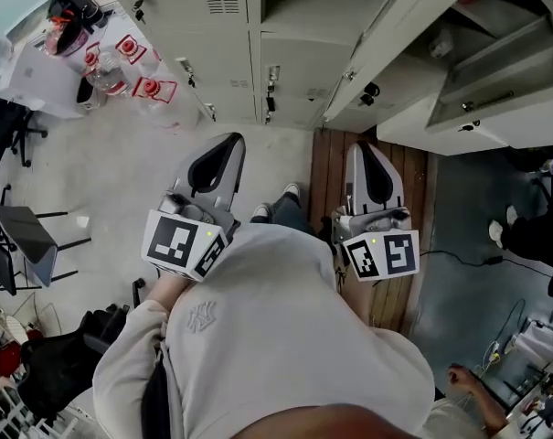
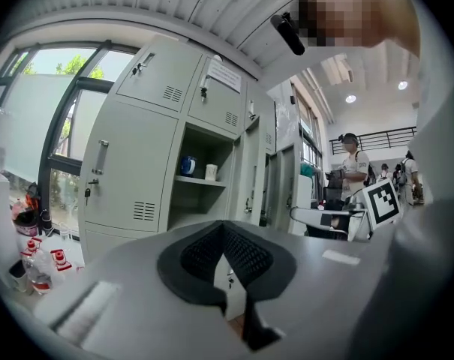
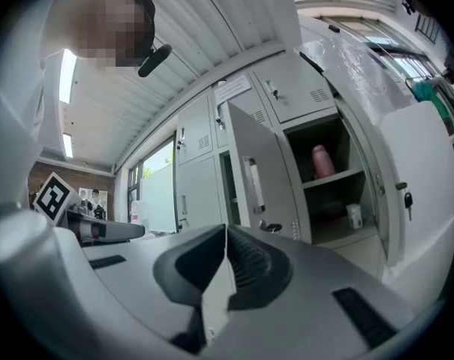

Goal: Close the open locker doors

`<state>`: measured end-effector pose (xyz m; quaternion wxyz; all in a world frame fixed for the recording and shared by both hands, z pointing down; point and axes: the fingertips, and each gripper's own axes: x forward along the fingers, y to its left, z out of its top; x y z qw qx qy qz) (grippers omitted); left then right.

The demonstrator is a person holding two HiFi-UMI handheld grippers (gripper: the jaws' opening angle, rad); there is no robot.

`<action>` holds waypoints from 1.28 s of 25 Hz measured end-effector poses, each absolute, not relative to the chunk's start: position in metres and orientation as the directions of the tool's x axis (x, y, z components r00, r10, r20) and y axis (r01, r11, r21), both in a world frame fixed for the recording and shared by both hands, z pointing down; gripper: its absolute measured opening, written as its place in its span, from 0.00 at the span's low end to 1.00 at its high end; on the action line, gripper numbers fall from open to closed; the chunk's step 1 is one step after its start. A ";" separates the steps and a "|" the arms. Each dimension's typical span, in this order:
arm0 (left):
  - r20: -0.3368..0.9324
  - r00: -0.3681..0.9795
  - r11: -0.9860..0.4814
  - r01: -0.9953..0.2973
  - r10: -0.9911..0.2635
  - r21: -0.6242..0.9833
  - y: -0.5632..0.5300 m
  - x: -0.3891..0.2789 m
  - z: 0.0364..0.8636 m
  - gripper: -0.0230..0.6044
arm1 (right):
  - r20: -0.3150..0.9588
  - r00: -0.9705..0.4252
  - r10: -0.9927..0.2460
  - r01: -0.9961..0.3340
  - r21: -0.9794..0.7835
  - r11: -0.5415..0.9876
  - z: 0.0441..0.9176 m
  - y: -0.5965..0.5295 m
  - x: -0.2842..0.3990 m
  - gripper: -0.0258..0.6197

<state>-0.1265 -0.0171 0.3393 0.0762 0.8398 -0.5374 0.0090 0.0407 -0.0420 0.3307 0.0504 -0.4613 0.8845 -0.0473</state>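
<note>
Grey lockers (image 1: 212, 26) stand ahead of me. In the head view one open door (image 1: 395, 35) swings out toward me, and a second open door (image 1: 495, 90) hangs at the right. My left gripper (image 1: 228, 146) and right gripper (image 1: 364, 152) are held at chest height, short of the lockers, both shut with nothing between the jaws. The left gripper (image 2: 225, 228) faces an open compartment (image 2: 200, 193) holding a blue cup (image 2: 187, 165) and a white cup. The right gripper (image 3: 227, 232) faces an open door (image 3: 258, 175) and a compartment with a pink bottle (image 3: 322, 160).
Water bottles with red labels (image 1: 121, 67) stand on the floor at the left of the lockers. A wooden board (image 1: 329, 167) lies under my feet. A chair (image 1: 25, 236) and a black bag (image 1: 66, 355) are at the left. People (image 2: 354, 172) stand further off.
</note>
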 end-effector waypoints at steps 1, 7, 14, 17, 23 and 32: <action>0.096 0.411 -0.400 -0.909 -0.907 0.117 -0.023 -0.126 0.339 0.03 | -0.053 -0.573 -0.818 -0.809 -0.125 0.574 0.328 -0.050 0.043 0.06; 0.067 0.360 -0.350 -0.928 -0.930 0.126 -0.059 -0.109 0.325 0.03 | -0.109 -0.634 -0.765 -0.758 -0.107 0.644 0.298 -0.100 0.059 0.06; 0.038 0.288 -0.281 -0.951 -0.957 0.131 -0.091 -0.094 0.327 0.03 | -0.194 -0.807 -0.557 -0.534 -0.164 0.830 0.272 -0.128 0.055 0.13; 0.046 0.264 -0.256 -0.958 -0.963 0.128 -0.097 -0.092 0.330 0.03 | -0.198 -0.854 -0.480 -0.458 -0.152 0.876 0.268 -0.131 0.049 0.18; 0.046 0.225 -0.218 -0.969 -0.973 0.113 -0.109 -0.097 0.327 0.03 | -0.206 -0.901 -0.381 -0.355 -0.153 0.922 0.266 -0.134 0.032 0.18; 0.055 0.213 -0.206 -0.973 -0.976 0.107 -0.120 -0.122 0.328 0.03 | -0.181 -0.924 -0.337 -0.317 -0.132 0.939 0.266 -0.151 -0.014 0.18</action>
